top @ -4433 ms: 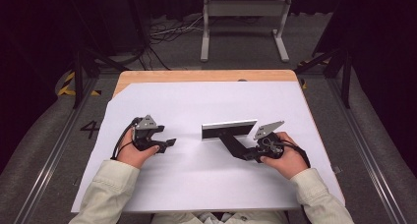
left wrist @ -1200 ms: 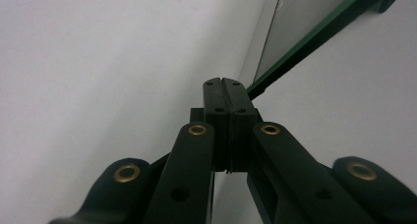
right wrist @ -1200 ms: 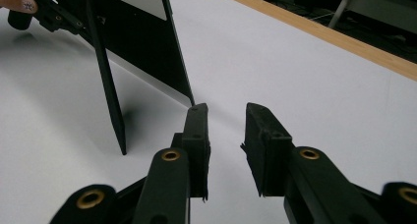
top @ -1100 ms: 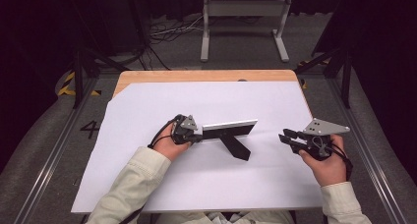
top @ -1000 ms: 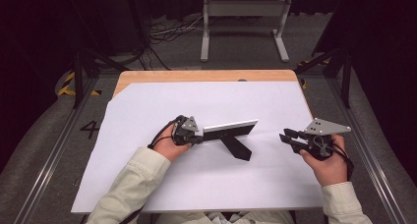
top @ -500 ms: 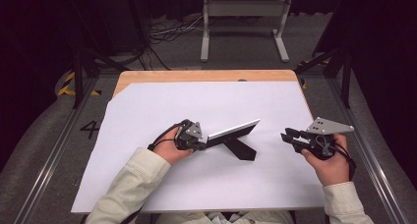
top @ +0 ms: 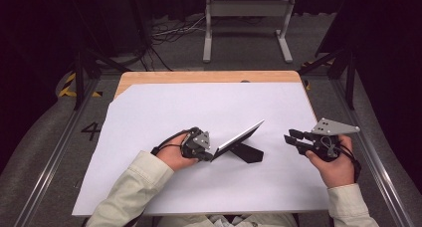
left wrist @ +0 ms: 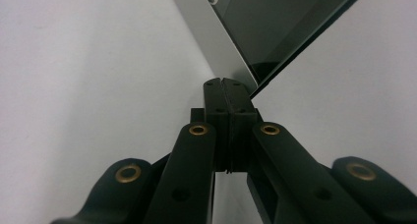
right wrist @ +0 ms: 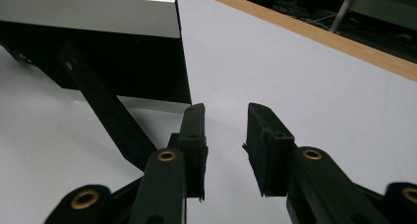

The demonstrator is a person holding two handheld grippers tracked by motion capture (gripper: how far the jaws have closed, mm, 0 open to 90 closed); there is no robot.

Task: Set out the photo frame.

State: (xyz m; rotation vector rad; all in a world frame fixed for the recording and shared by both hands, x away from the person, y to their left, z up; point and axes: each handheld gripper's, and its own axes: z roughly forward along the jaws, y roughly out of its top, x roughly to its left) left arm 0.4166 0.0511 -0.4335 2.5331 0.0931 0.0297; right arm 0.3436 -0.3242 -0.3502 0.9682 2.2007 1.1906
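Observation:
A silver-edged picture frame [top: 238,137] with a black back stands on its black prop leg [top: 250,155] on the white sheet, running slantwise with its left end nearer the person. My left gripper [top: 211,156] is shut, its tips at the frame's lower left corner; in the left gripper view the pads [left wrist: 224,86] meet with nothing between them, and the frame [left wrist: 275,27] rises just beyond. My right gripper [top: 288,137] hovers to the frame's right, open, and its jaws have just been opening. In the right gripper view nothing is between them [right wrist: 223,113]; the frame's back [right wrist: 123,71] and leg [right wrist: 108,116] lie ahead on the left.
A white sheet [top: 199,102] covers the wooden table [top: 199,76]. A grey metal stand [top: 244,8] and cables lie on the floor beyond the far edge. Rails run along both sides of the table.
The frame's left end has swung toward the person, so it now stands slantwise. My left gripper has moved right and nearer with it. The right gripper has stayed in place.

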